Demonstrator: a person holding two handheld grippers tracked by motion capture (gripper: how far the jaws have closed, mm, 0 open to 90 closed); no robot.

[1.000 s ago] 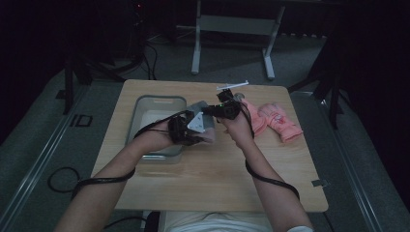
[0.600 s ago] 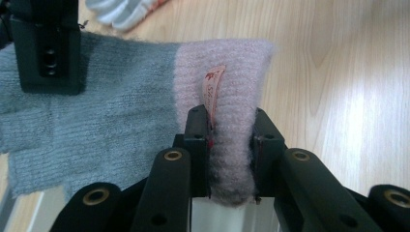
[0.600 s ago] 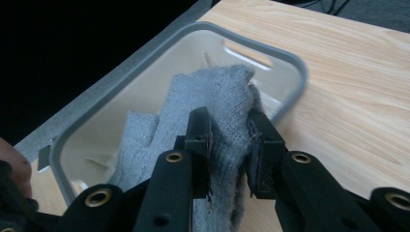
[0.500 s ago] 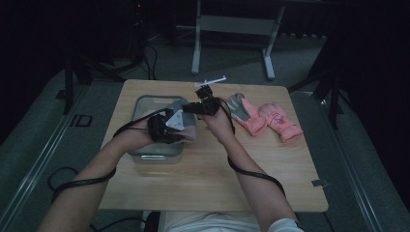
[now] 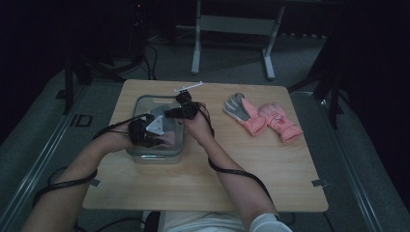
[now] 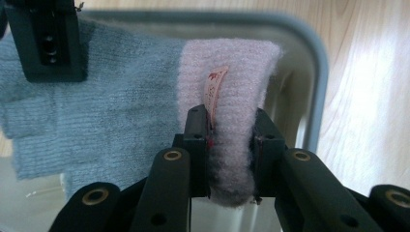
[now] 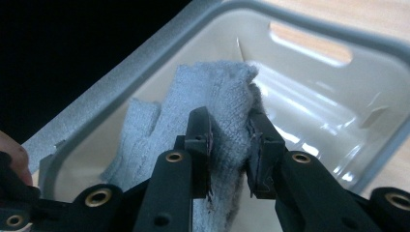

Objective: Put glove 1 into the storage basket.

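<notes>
A knit glove, grey with a pink cuff, hangs stretched between both grippers over a clear grey-rimmed bin at the table's left. My left gripper is shut on the pink cuff, where a small label shows. My right gripper is shut on the glove's grey finger end, with the bin's rim and inside below it. In the high view the left gripper is over the bin's near half and the right gripper over its far right part.
A pair of pink gloves, one showing a grey palm, lies on the wooden table to the right of the bin. A small white object lies near the table's far edge. Cables trail from both forearms.
Both hands have moved left and down together, carrying the glove from over the table's middle to over the bin. Both grips are unchanged.
</notes>
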